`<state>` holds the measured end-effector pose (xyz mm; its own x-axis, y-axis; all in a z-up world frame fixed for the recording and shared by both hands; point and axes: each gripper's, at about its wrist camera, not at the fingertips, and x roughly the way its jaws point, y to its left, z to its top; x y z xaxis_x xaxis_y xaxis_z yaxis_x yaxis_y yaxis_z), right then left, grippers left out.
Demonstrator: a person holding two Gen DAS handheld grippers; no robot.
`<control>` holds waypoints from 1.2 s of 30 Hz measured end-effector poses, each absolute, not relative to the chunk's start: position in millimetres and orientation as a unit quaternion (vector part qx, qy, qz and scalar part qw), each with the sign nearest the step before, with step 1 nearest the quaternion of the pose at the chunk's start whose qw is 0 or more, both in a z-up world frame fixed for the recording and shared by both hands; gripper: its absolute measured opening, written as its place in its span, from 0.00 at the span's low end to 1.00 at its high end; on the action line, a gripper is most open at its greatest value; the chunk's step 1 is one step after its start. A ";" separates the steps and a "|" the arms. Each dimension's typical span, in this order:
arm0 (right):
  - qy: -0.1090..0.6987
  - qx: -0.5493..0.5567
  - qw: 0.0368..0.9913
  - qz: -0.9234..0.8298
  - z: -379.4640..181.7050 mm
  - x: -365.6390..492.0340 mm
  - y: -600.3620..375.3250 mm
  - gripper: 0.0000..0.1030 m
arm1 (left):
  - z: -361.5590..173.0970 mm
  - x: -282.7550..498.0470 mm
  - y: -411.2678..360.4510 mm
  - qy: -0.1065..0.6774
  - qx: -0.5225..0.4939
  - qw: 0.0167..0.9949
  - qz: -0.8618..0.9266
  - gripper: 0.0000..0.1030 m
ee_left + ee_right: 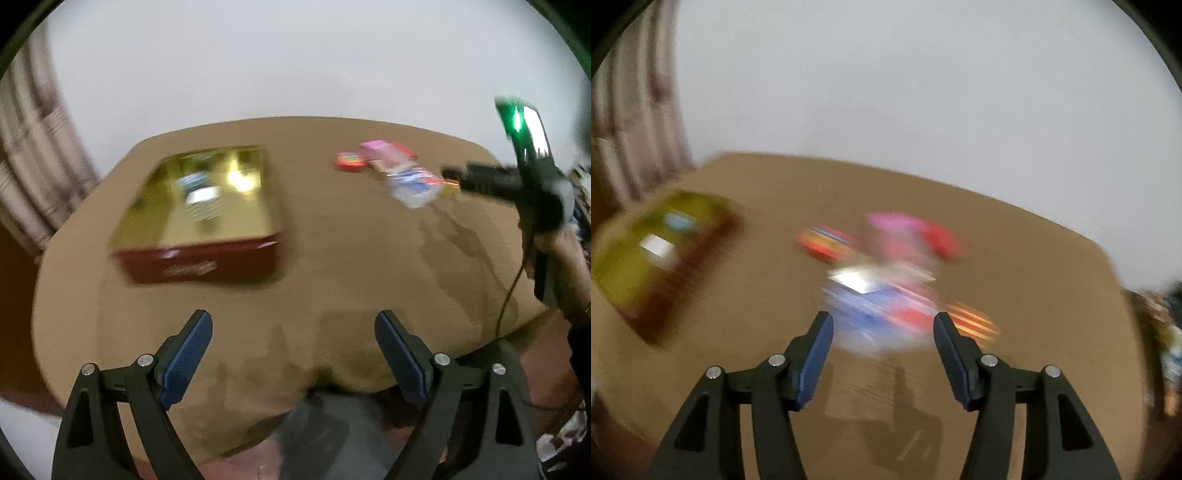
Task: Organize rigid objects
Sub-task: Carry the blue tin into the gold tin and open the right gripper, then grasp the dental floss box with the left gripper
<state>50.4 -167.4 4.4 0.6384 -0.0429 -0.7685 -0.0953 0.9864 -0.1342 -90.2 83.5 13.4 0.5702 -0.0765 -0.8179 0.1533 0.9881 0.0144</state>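
Note:
A red tin box with a gold inside stands open on the brown table, with a blue and white item in it. A cluster of small objects lies to its right: a round red tin, a pink box and a blue and clear packet. My left gripper is open and empty above the table's near edge. My right gripper is open, just short of the blue packet. It also shows in the left wrist view. The right wrist view is blurred.
A curtain hangs at the left against a white wall. In the right wrist view the tin box lies far left, and a striped red and yellow item lies right of the packet.

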 end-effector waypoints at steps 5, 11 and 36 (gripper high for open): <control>0.455 -0.079 0.885 -0.064 -40.7 24.9 -260.9 0.56 | 9.3 -47.1 27.7 0.451 0.052 0.879 -0.143 0.85; 0.452 -0.069 0.884 -0.103 -75.9 22.3 -294.8 0.56 | 0.7 19.2 -36.5 0.443 0.087 0.862 -0.230 0.85; 0.405 0.020 0.912 -0.058 -58.2 9.3 -316.7 0.61 | -60.6 137.6 -114.5 0.495 0.218 0.757 -0.366 0.75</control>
<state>9.3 -316.7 -58.2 0.6649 -0.0903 -0.7415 0.1223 0.9924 -0.0111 137.6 -114.5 -60.6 0.2418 -0.3386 -0.9093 0.7709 0.6362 -0.0319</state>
